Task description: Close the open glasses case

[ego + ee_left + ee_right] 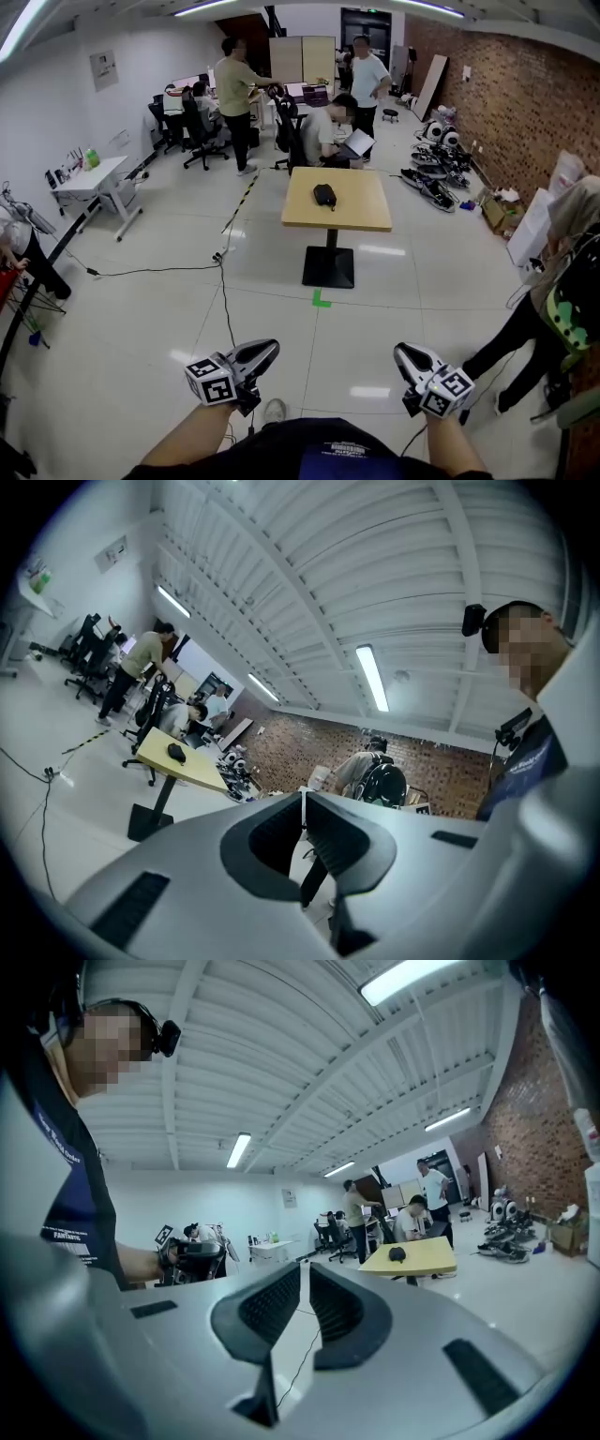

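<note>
We're well back from the table (361, 217). The glasses case (324, 195) on it is a tiny dark blob, possibly open. Left gripper (270, 348) and right gripper (402, 352) are pinched together, empty. The shirt print (337, 452) is unreadable.

No text can be read with certainty. White print is seen on the dark shirt (335, 452), and a poster (103, 67), perhaps lettered, is seen too; both are too small to be made out.
</note>
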The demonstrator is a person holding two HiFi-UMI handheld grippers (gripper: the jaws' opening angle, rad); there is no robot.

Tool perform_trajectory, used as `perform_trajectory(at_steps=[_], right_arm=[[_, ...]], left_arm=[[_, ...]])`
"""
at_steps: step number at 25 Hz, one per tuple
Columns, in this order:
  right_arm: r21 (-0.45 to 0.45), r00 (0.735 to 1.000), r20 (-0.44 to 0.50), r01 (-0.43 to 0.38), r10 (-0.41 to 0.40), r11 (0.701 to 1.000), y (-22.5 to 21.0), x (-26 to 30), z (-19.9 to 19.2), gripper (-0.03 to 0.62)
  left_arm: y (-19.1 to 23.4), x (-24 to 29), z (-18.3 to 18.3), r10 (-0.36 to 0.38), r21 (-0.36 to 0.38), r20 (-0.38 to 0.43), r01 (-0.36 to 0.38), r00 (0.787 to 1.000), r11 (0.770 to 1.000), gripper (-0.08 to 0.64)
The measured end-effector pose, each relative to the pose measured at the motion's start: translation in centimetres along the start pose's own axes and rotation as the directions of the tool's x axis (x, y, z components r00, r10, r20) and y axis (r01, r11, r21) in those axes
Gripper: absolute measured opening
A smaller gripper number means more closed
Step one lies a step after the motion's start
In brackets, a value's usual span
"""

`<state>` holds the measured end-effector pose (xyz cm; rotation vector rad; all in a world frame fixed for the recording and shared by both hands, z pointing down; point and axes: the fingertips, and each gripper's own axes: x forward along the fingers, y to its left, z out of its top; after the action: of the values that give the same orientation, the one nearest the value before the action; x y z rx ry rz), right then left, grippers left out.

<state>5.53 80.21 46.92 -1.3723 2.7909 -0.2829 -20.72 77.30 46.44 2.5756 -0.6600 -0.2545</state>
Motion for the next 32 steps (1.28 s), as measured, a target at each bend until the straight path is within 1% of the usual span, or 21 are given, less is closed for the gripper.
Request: perform_trajectory(at_steps=[3, 6, 9, 11, 17, 20, 23, 26, 28, 30, 32], right_arm=[[-0.016, 1.000, -0.005, 0.010, -0.010, 1.000, -1.4, 5.4, 1.1, 0.005], [0.000, 1.000, 0.001, 0.023, -0.023, 1.000, -2.5, 11.3, 2.6, 0.005], [0.000, 0.999, 0.020, 0.035, -0.035, 0.999, -4.3, 16.7, 4.1, 0.005], [0.005, 0.998, 0.035, 0.053, -0.053, 0.999, -6.0, 19.7, 4.9, 0.005], [0.017, 0.997, 0.009, 0.071, -0.071, 0.997, -11.2, 26.6, 5.9, 0.005], [0.020, 0.997, 0.000, 0.071, -0.071, 0.997, -15.8, 29.0, 6.1, 0.005], [0.011, 0.999, 0.003, 0.048, -0.048, 0.999, -21.8, 31.7, 6.5, 0.005], [-0.008, 1.000, 0.004, -0.007, 0.007, 1.000, -28.9, 35.3, 8.2, 0.005], [-0.003, 0.999, -0.011, -0.052, 0.052, 0.999, -33.3, 37.7, 9.8, 0.005], [-0.014, 0.994, -0.026, -0.105, 0.104, 0.994, -36.6, 39.8, 11.1, 0.005], [-0.036, 0.990, -0.026, -0.140, 0.139, 0.990, -39.7, 42.2, 12.2, 0.005]], left_arm=[[4.9, 0.6, 2.7, -0.008, 0.004, 0.006, 0.008, 1.000, 1.000, 0.004], [10.4, 1.1, 6.1, -0.016, -0.016, -0.015, 0.016, 1.000, 1.000, 0.005], [15.4, 2.4, 9.0, -0.053, 0.012, -0.049, 0.054, 0.997, 0.998, 0.005], [18.4, 3.6, 10.8, -0.064, 0.028, -0.064, 0.066, 0.996, 0.997, 0.005], [26.1, 8.0, 14.9, -0.057, 0.007, -0.063, 0.058, 0.996, 0.998, 0.005], [29.6, 11.5, 15.9, -0.035, 0.014, -0.069, 0.036, 0.997, 0.999, 0.005], [33.0, 16.2, 17.0, 0.000, 0.021, -0.053, 0.001, 0.999, 1.000, 0.005], [36.1, 22.2, 18.7, 0.043, 0.021, -0.018, -0.043, 0.999, 0.999, 0.005], [37.8, 26.1, 20.1, 0.078, 0.002, 0.005, -0.078, 0.997, 0.997, 0.005], [39.3, 29.0, 21.1, 0.113, -0.002, 0.017, -0.113, 0.993, 0.994, 0.005], [41.3, 31.6, 22.3, 0.141, 0.005, 0.030, -0.141, 0.990, 0.990, 0.005]])
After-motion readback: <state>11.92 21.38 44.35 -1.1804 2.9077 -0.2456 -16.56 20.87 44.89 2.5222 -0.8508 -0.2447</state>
